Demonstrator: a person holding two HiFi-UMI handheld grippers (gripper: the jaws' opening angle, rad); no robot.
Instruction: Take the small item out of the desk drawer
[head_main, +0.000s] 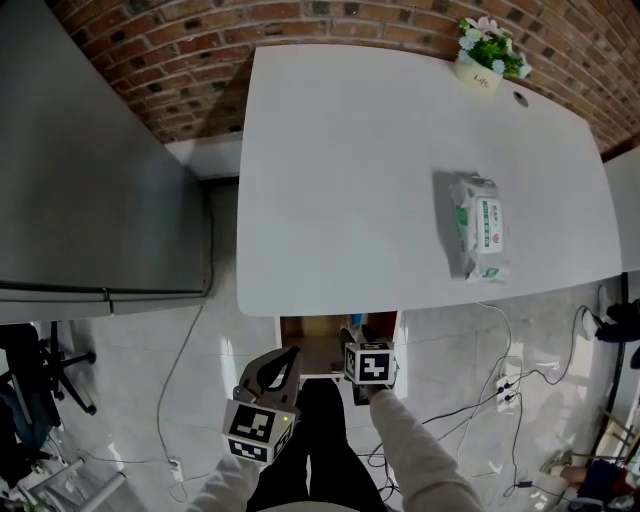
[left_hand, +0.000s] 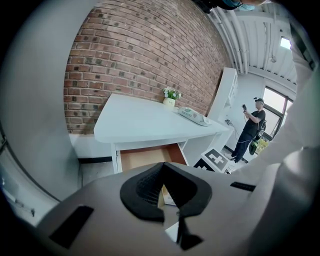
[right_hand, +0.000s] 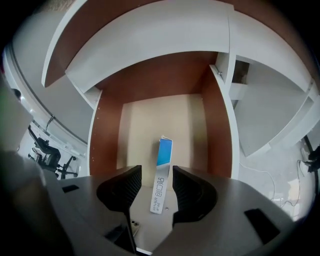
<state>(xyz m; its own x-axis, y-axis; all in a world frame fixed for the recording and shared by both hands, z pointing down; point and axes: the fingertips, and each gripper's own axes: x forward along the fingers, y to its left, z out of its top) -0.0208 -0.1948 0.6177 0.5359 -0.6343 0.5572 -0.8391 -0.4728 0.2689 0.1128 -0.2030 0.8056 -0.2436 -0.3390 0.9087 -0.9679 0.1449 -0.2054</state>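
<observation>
1. Desk (head_main: 350, 180): white top, set against a brick wall. It carries a pack of wipes (head_main: 480, 228) and a small flower pot (head_main: 487, 55), both well apart from the work and not part of it.
2. Drawer (right_hand: 212, 125): under the desk's front edge, pulled out towards the person. It stands open, which exposes the pale floor between its brown side walls and gives access from above and in front.
3. Small item (right_hand: 161, 175): a slim, flat pack, blue at the far end and white with print at the near end. It lies flat on the drawer floor near the front, roughly midway between the side walls, with its long axis running front to back.
4. Right gripper (right_hand: 156, 172): jaws apart and holding nothing. It points down into the drawer and is lined up with the item's long axis, presumably so the pads can close on its narrow sides.
5. Item relative to the right gripper: in the right gripper view its white near end shows in the gap between the two pads, with a sliver of drawer floor on either side. Judged framed but not yet clamped; whether the pads have reached its level cannot be told.
6. Left gripper (left_hand: 162, 167): pad tips pressed together, with nothing clamped. It is held back below the desk front, aimed at the drawer from outside and well apart from the item. Judged idle, kept clear of the right gripper's path.
</observation>
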